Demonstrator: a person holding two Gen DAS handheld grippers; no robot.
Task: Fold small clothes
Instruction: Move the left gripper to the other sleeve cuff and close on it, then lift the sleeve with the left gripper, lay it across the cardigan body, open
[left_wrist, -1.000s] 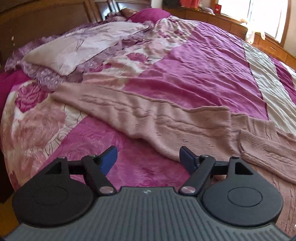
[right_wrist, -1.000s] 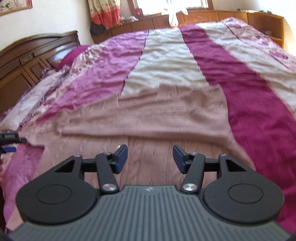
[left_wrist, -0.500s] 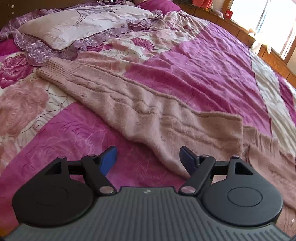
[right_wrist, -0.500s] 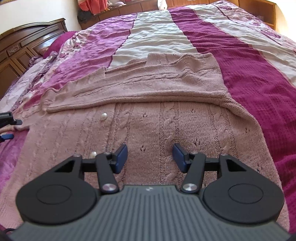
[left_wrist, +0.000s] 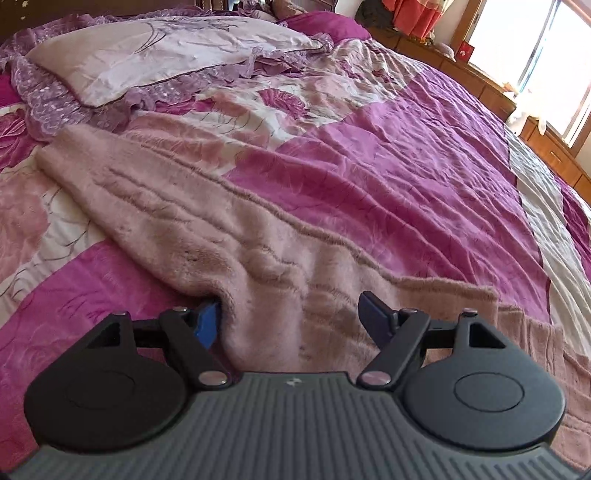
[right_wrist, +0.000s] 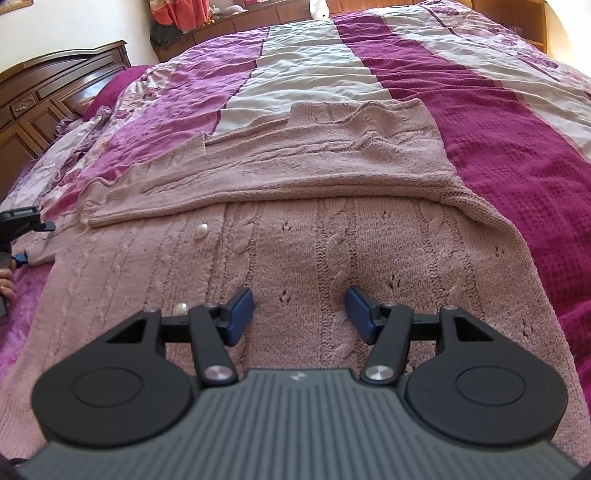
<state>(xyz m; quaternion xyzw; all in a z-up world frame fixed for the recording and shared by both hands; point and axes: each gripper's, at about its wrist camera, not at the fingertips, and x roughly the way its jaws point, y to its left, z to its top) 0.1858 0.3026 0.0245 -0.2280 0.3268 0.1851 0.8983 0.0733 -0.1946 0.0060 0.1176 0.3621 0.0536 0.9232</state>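
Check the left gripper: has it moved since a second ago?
Yes. The left gripper has moved forward and down onto the sweater sleeve; the pillow sits higher in view, and the sleeve edge now lies between its open fingers.

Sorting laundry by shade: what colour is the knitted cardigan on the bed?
Dusty pink cable knit cardigan with pearl-like buttons; clearest in the right wrist view.

The left black two-finger gripper with blue pads (left_wrist: 290, 317) is held low, its jaws spread wide. The right black two-finger gripper with blue pads (right_wrist: 299, 314) is likewise held level, jaws parted.
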